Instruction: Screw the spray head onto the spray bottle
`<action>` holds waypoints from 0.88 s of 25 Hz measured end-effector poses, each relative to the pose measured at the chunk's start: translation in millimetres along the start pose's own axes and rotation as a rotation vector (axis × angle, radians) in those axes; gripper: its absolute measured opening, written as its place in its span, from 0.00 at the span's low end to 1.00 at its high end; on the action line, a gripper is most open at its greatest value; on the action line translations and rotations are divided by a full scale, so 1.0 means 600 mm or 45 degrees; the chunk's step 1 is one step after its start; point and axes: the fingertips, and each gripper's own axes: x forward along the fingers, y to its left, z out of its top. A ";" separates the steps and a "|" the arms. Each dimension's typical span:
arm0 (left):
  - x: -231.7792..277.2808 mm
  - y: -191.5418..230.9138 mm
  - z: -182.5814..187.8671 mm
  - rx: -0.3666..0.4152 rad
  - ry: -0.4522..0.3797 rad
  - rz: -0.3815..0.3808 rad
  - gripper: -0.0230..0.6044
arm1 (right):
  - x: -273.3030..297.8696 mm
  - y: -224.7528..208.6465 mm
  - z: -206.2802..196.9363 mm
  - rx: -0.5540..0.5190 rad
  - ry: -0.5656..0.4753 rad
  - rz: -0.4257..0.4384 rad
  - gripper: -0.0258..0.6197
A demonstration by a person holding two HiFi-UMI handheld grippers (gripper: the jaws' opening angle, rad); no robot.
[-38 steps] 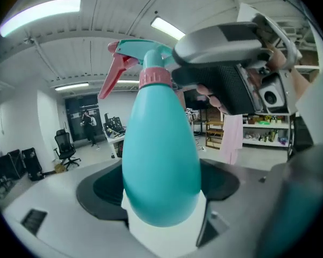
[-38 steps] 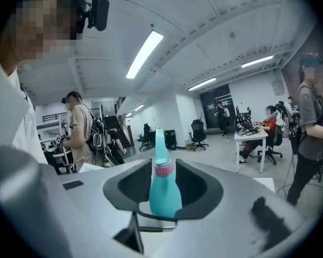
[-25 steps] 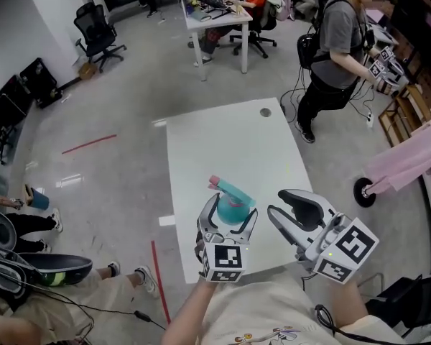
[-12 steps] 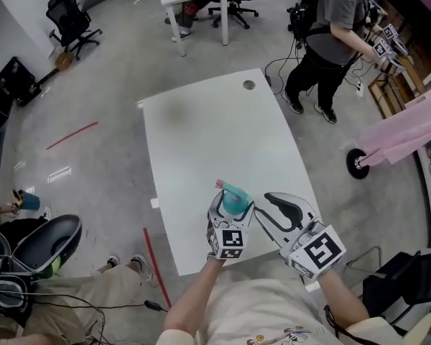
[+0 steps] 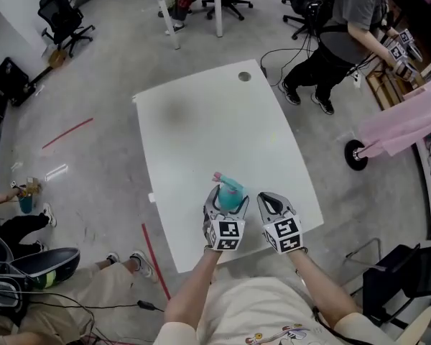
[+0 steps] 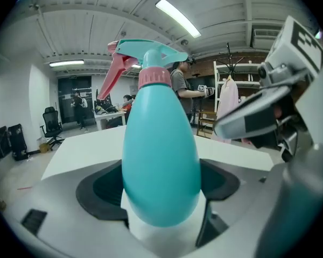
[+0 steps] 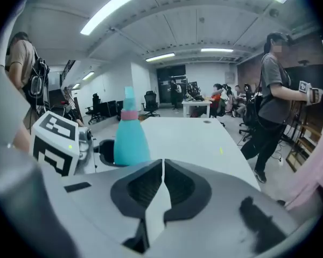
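A teal spray bottle (image 6: 160,160) stands upright between the pads of my left gripper (image 5: 228,197), which is shut on its body. Its teal spray head (image 6: 151,51) with a pink trigger and pink collar sits on the neck. The bottle is over the near edge of the white table (image 5: 201,121). Just to the right of the bottle is my right gripper (image 5: 266,198). Its jaws have just been closing and now meet tip to tip with nothing between them. In the right gripper view the bottle (image 7: 130,138) rises left of the shut gripper (image 7: 162,165).
A person (image 5: 345,27) stands beyond the table's far right corner. A pink garment (image 5: 409,124) hangs at the right. A cable hole (image 5: 244,76) marks the table's far edge. A black chair (image 5: 47,264) and red floor tape (image 5: 152,261) lie at the left.
Both grippers have come down toward the table's near edge. The right gripper's jaws went from wide open to shut and it drew in beside the left. The bottle stays held.
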 end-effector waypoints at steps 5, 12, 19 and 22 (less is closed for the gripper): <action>0.009 -0.009 -0.033 0.047 -0.004 -0.015 0.68 | -0.001 0.008 -0.042 -0.025 0.063 0.000 0.05; 0.006 -0.017 -0.083 0.018 -0.002 -0.035 0.68 | -0.004 0.020 -0.032 -0.058 0.051 0.030 0.05; 0.004 -0.030 -0.101 0.094 0.084 -0.045 0.68 | -0.010 0.035 -0.038 -0.068 0.057 0.050 0.05; 0.002 -0.027 -0.105 0.107 0.101 -0.053 0.68 | -0.006 0.046 -0.033 -0.069 0.055 0.065 0.05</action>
